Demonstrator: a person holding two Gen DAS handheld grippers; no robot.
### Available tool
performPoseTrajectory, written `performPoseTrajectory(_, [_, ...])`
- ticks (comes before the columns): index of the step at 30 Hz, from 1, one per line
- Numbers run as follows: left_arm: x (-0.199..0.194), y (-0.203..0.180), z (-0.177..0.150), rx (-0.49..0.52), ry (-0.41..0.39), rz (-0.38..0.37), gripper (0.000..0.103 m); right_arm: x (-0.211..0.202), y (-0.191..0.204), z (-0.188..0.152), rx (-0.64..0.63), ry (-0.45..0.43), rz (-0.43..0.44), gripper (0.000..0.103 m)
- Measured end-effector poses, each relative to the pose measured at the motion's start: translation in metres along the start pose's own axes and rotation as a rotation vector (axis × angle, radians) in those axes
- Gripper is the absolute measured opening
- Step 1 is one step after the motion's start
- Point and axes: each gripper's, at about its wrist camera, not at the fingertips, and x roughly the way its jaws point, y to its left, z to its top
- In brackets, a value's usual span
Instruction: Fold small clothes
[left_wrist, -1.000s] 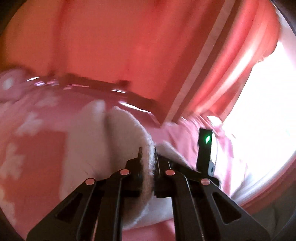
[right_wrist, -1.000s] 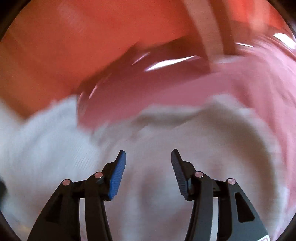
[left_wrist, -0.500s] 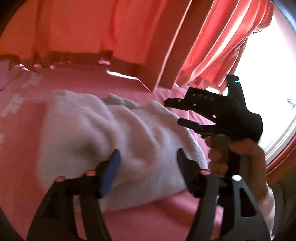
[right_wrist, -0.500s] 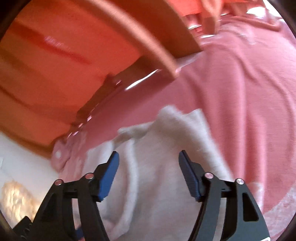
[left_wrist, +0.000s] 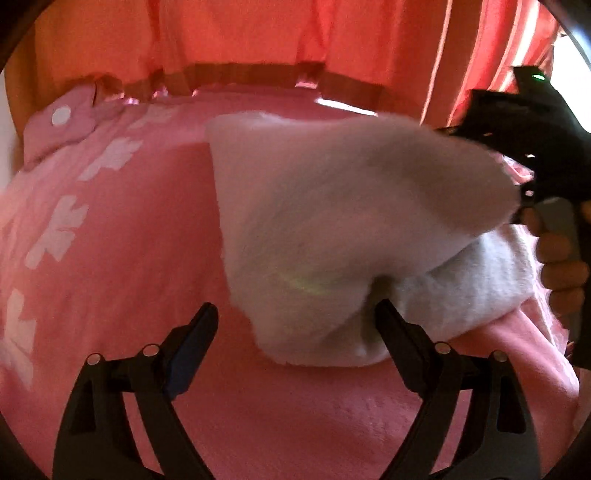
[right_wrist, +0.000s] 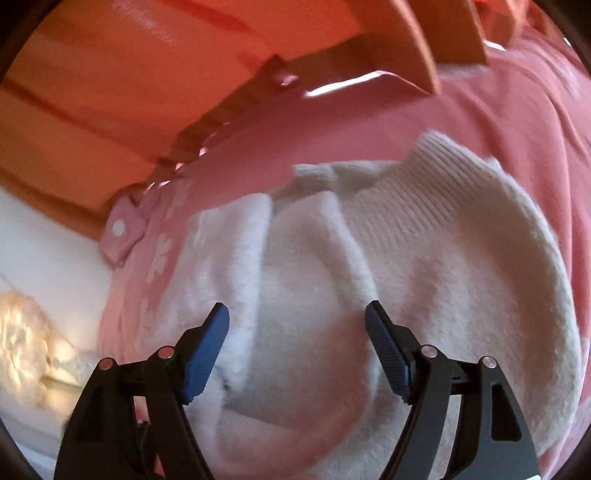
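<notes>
A white fluffy knit garment (left_wrist: 332, 221) lies folded on the pink bedspread (left_wrist: 129, 240). My left gripper (left_wrist: 295, 314) hovers low over its near corner. Its jaws are opening, and the corner sits between them with the pads off the fabric. In the right wrist view the same garment (right_wrist: 424, 277) fills the middle, ribbed collar (right_wrist: 406, 192) at the far side. My right gripper (right_wrist: 297, 312) hangs just above it, jaws opening and the blue pads (right_wrist: 207, 350) not pressing the cloth. The right gripper's black housing (left_wrist: 517, 125) and the hand (left_wrist: 561, 266) holding it show past the garment's right edge.
White flower prints (left_wrist: 59, 229) run along the bedspread's left side, and a pink dotted cushion corner (left_wrist: 62, 118) lies at the far left. A wooden bed frame (left_wrist: 258, 70) and orange-red curtains (left_wrist: 277, 29) close the back. A bright pale area (right_wrist: 37, 295) lies beyond the bed's left edge.
My left gripper was shut on a fold of the white garment; it has let go, opened wide and sunk toward the bed. My right gripper has opened wider. The garment now lies folded.
</notes>
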Motion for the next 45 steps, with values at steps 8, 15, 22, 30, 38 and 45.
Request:
performPoseTrajectory(8, [0.008, 0.016, 0.001, -0.087, 0.034, -0.118, 0.057, 0.003, 0.037, -0.029, -0.223, 0.050, 0.062, 0.073])
performPoseTrajectory(15, [-0.030, 0.012, 0.018, -0.132, -0.024, -0.181, 0.033, -0.079, 0.060, -0.032, -0.281, -0.212, 0.148, 0.013])
performPoseTrajectory(22, [-0.008, 0.005, 0.005, -0.097, 0.051, -0.179, 0.029, -0.074, -0.007, -0.052, -0.258, -0.074, -0.122, 0.015])
performPoseTrajectory(30, [-0.001, 0.003, -0.001, -0.084, 0.063, -0.152, 0.030, -0.089, -0.043, -0.028, -0.105, -0.166, -0.015, 0.072])
performPoseTrajectory(38, [-0.001, 0.002, -0.003, -0.073, 0.057, -0.126, 0.031, 0.006, -0.039, 0.000, -0.076, 0.116, 0.038, 0.065])
performPoseTrajectory(45, [-0.001, 0.003, 0.001, -0.080, 0.068, -0.143, 0.030, -0.120, 0.016, 0.002, -0.242, -0.196, 0.193, 0.013])
